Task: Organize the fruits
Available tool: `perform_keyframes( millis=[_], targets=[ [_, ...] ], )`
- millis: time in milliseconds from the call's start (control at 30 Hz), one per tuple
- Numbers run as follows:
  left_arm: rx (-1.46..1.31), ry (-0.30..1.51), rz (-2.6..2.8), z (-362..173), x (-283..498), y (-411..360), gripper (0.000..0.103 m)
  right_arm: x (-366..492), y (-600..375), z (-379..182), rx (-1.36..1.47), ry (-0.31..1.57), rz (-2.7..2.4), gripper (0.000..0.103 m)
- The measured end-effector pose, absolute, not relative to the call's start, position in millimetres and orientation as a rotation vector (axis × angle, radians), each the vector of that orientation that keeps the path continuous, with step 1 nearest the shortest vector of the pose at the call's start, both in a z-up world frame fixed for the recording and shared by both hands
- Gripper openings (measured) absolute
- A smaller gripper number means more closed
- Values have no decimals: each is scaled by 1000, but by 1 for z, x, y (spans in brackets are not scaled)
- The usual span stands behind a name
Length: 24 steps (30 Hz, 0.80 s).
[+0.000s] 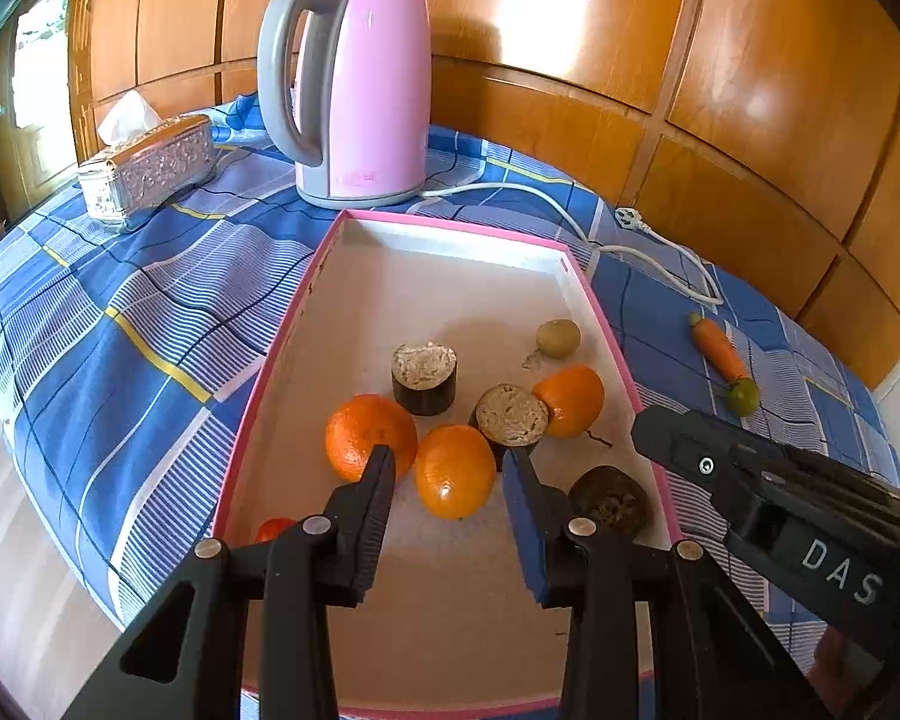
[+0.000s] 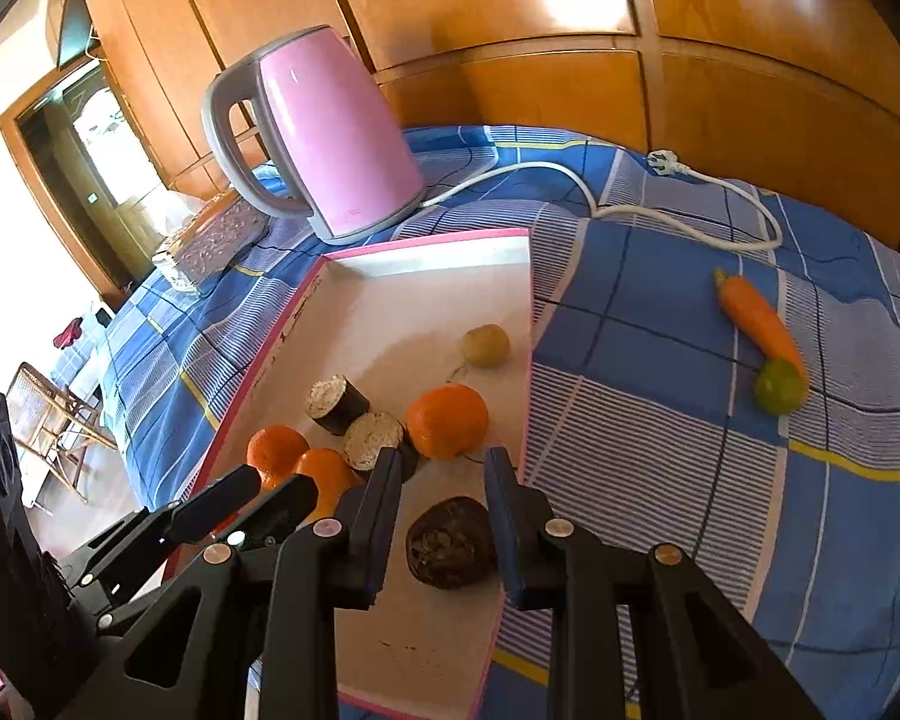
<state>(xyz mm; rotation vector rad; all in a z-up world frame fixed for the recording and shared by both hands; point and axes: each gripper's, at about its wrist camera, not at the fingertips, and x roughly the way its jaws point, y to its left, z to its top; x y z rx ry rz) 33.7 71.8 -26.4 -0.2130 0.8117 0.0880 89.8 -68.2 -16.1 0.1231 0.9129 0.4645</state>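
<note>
A pink-rimmed box (image 1: 342, 228) (image 2: 426, 240) holds three oranges (image 1: 455, 471) (image 2: 447, 420), a small yellow-green fruit (image 1: 558, 337) (image 2: 485, 345), a red fruit (image 1: 273, 528) at the near left and three dark cut cylinders (image 1: 424, 378) (image 2: 450, 543). My left gripper (image 1: 450, 465) is open and empty above the middle orange. My right gripper (image 2: 444, 468) is open and empty above the near dark cylinder, and shows in the left wrist view (image 1: 750, 480). A carrot (image 1: 717, 348) (image 2: 759, 315) and a green fruit (image 1: 743, 397) (image 2: 780, 387) lie on the cloth right of the box.
A pink kettle (image 1: 360, 90) (image 2: 324, 132) stands behind the box, its white cord and plug (image 1: 630, 219) (image 2: 666, 159) trailing right. A silver tissue box (image 1: 147, 168) (image 2: 210, 240) sits far left. The blue checked cloth (image 1: 120, 300) drops off at the left. Wooden panels back the surface.
</note>
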Motion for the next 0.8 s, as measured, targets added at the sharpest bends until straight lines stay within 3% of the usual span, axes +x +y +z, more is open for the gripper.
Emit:
perform_keyframes(
  millis=[800],
  targets=[
    [-187, 786, 54, -13, 24, 56, 38, 70, -95, -18, 130, 897, 376, 30]
  ],
)
